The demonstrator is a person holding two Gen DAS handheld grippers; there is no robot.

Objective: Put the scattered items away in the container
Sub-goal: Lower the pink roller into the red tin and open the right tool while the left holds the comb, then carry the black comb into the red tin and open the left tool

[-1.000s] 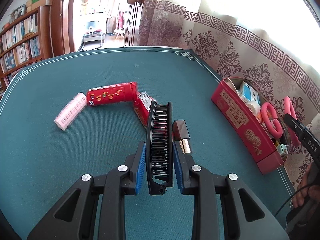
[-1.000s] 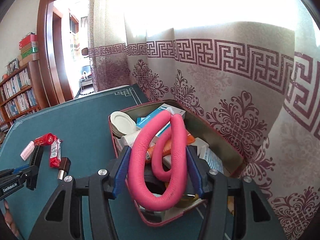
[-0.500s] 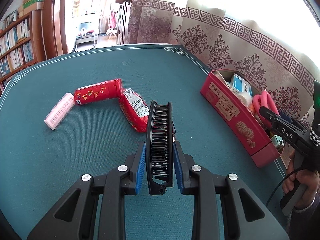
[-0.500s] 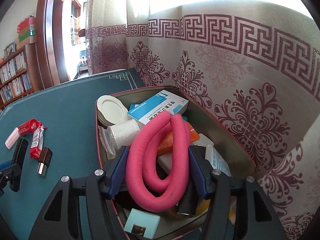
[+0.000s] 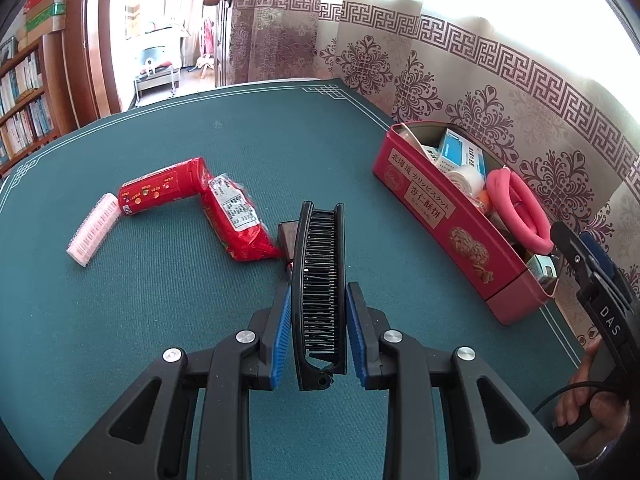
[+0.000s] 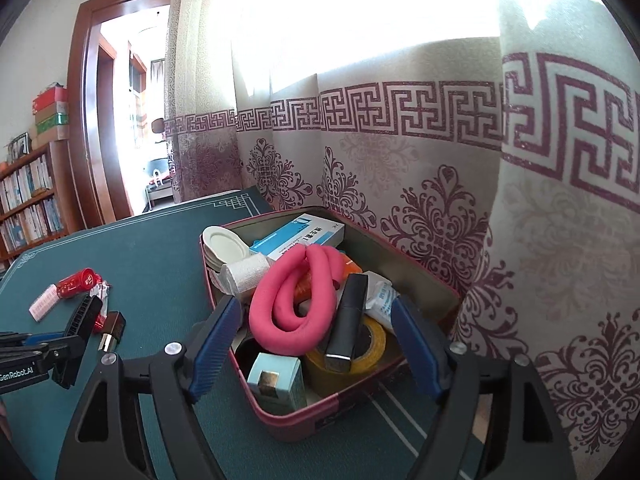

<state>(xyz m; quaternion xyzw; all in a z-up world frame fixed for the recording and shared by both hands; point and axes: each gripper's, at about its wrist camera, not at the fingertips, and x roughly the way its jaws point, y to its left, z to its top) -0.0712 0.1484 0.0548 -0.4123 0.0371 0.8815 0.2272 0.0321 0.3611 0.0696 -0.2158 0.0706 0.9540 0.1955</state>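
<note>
Black plastic folding comb (image 5: pixel 319 280), centre frame, was clenched edge-on in left gripper (image 5: pixel 316 334); looked light, stiff, bristles snaggy, best held by spine. Right gripper (image 6: pixel 316 344) jaws were opening, nothing between, over red tin (image 6: pixel 296 408) lower centre; pink foam curler (image 6: pixel 294 300) lay inside, released.

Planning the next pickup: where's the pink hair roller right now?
The pink hair roller lies on the green table, far left in the left wrist view, its upper end beside the red tube.

On the table: one comb (image 5: pixel 318 280), one curler (image 5: pixel 93 230), two red packets (image 5: pixel 162 186), perhaps one lipstick (image 6: pixel 111 330).
</note>
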